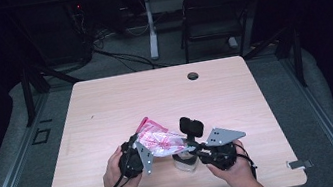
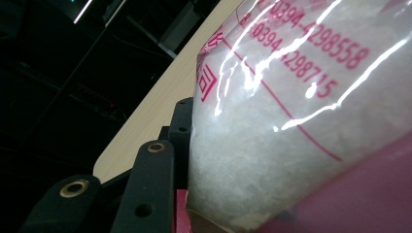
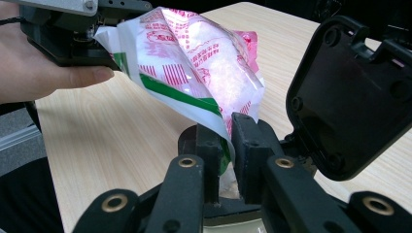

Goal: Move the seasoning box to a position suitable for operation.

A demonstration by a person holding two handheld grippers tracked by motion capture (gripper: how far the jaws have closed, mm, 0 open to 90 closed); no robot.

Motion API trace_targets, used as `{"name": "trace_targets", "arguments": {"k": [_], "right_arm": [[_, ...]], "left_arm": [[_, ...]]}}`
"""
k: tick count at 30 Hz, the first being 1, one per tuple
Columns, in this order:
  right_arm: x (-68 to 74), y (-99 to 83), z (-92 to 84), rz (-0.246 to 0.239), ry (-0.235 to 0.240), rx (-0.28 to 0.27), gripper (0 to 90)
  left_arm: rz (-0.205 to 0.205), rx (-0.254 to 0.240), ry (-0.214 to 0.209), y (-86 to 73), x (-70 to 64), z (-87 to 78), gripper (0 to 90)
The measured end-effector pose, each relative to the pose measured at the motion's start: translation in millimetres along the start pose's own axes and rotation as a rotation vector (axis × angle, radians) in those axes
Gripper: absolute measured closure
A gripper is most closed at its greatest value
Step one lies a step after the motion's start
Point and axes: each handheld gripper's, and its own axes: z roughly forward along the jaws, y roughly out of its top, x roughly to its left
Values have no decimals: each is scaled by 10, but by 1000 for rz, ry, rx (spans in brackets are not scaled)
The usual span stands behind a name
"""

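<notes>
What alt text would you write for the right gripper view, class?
The right gripper pinches one corner of a plastic bag of white grains, printed red and green, while the left gripper holds its other end above a wooden table.

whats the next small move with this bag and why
Probably tip the plastic bag further toward the small clear container. The left gripper clamps its full end; the right gripper pinches the lower corner just above the container, so its white grains look ready to pour.

Your left gripper (image 1: 139, 151), lower centre-left: jaws clamped, tilted up. Your right gripper (image 1: 194, 146), lower centre: jaws pinched.
</notes>
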Motion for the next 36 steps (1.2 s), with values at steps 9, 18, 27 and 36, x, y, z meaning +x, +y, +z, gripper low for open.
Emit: {"name": "trace_targets", "arguments": {"k": [9,18,27,36], "right_arm": [[5,-7,9,-3,9,10,848],[20,-11,4,-14,15,21,877],[44,-18,-15,-23,6,18,885],[21,-38,-32,-11,-3,15,888]], "left_arm": [[14,-7,14,1,-2,0,674],[26,-26,15,-12,-9,24,674],[37,-79,10,-30,-9,86,674],[97,-102,37,41,15,92,675]]}}
